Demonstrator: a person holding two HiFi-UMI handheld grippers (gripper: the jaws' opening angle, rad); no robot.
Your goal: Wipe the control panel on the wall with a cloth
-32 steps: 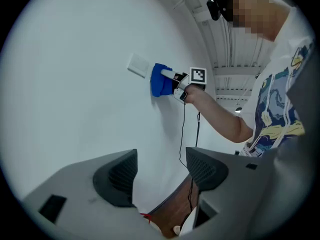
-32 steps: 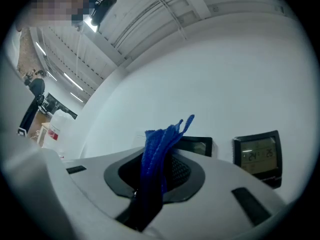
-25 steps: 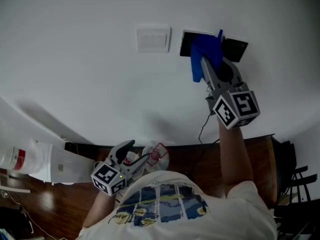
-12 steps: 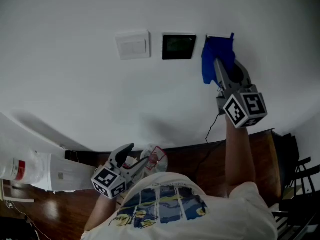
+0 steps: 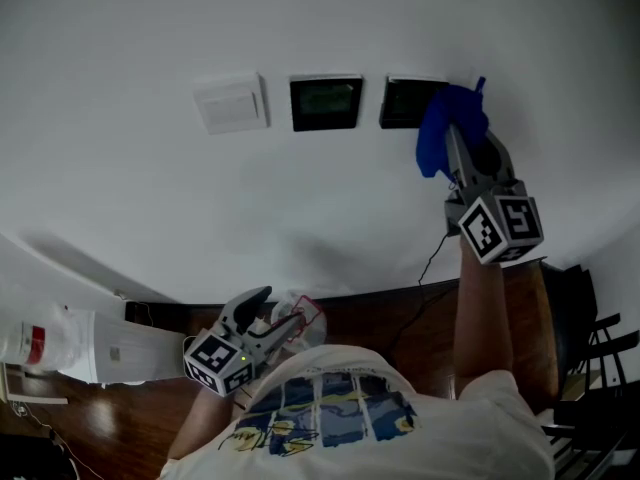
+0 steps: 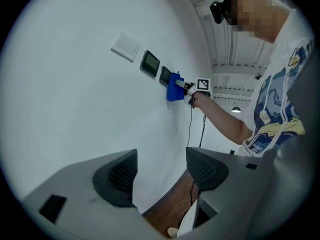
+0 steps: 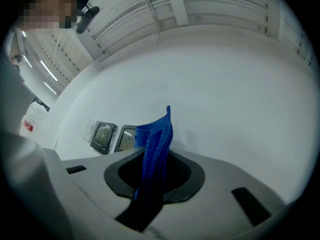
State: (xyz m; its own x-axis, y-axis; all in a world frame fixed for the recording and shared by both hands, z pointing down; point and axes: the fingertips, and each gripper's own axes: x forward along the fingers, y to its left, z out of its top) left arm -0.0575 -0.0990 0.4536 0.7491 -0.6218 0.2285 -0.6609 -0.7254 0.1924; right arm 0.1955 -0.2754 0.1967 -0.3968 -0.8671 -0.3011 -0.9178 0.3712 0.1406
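Observation:
On the white wall hang a white switch plate (image 5: 232,103) and two dark control panels, the left one (image 5: 326,103) bare, the right one (image 5: 403,101) partly covered. My right gripper (image 5: 457,136) is raised and shut on a blue cloth (image 5: 447,128), which lies against the right panel's right edge. In the right gripper view the cloth (image 7: 157,134) sticks up between the jaws of that gripper (image 7: 155,170), with both panels (image 7: 103,136) to its left. My left gripper (image 5: 274,313) hangs low by the person's chest; in its own view it (image 6: 160,176) is open and holds nothing.
Below the wall stands a brown wooden table (image 5: 400,313). A black cable (image 5: 430,253) runs down the wall to it. A white container with a red label (image 5: 60,343) lies at the left. A crumpled packet (image 5: 305,313) sits by my left gripper. Black chairs (image 5: 600,368) stand at the right.
My right gripper has carried the blue cloth to the right, off the left panel and onto the right panel's right edge. The left gripper has stayed low and open.

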